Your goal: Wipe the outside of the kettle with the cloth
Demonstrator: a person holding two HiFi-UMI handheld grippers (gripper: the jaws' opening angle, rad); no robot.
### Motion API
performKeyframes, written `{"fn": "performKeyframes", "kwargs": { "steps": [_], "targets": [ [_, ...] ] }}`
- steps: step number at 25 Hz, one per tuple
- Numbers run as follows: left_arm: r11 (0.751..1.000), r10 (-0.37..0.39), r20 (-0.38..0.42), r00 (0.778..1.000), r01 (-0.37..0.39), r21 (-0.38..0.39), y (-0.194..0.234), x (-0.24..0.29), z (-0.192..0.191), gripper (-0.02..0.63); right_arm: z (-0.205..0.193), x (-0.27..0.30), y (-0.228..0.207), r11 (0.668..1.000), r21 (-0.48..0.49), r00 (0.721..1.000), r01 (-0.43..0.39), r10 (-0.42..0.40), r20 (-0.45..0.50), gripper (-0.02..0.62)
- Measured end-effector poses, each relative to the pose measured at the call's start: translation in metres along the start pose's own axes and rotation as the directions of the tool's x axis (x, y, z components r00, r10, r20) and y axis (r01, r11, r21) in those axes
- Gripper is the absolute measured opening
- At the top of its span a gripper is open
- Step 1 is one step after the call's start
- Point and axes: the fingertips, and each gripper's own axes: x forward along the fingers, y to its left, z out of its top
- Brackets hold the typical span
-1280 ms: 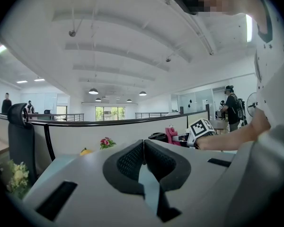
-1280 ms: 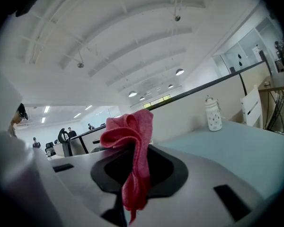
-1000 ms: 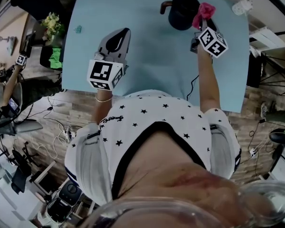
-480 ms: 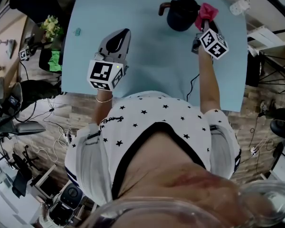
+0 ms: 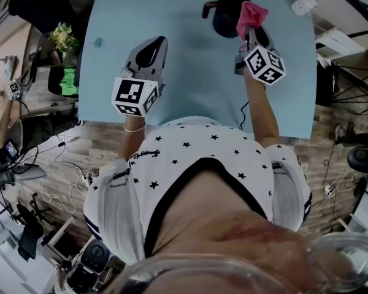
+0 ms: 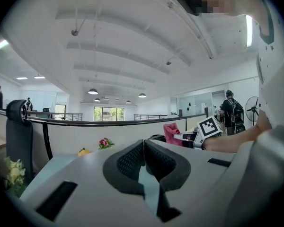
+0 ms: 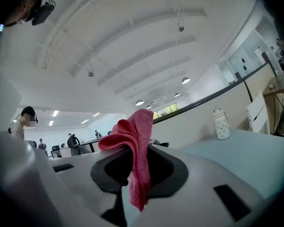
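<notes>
The blue table (image 5: 196, 78) bears a white bottle (image 7: 221, 123) and, perhaps, yellow fruit (image 6: 84, 152).

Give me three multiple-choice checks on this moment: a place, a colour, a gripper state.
1. Where on the table is the kettle?
A) near edge, by the person
B) far side, by the right gripper
C) middle of the table

2. What colour is the cloth?
A) green
B) white
C) pink

3. The left gripper has its jaws:
A) shut, empty
B) shut on the cloth
C) wide apart

Answers:
1 B: the head view shows it at the far side, beside the right gripper.
2 C: pink folds hang between the right gripper's jaws.
3 A: its own view shows the pads meeting with nothing between them.
</notes>
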Motion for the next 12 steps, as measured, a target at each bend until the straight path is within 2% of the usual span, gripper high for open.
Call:
{"fn": "performKeyframes", "kwargs": {
  "steps": [5, 12],
  "targets": [
    [1.0, 0.011, 0.004, 1.0, -0.011, -0.009, 0.005, -0.004, -0.002, 0.029, -0.034, 0.016, 0.043, 0.995, -0.039, 0.992, -0.092, 0.088, -0.089, 0.067],
    [0.999, 0.029, -0.006, 1.0, -0.029, -0.013, 0.017, -0.008, -0.004, 0.029, -0.078, 0.036, 0.068, 0.993, -0.079, 0.983, -0.085, 0.071, -0.17, 0.067]
  ]
}}
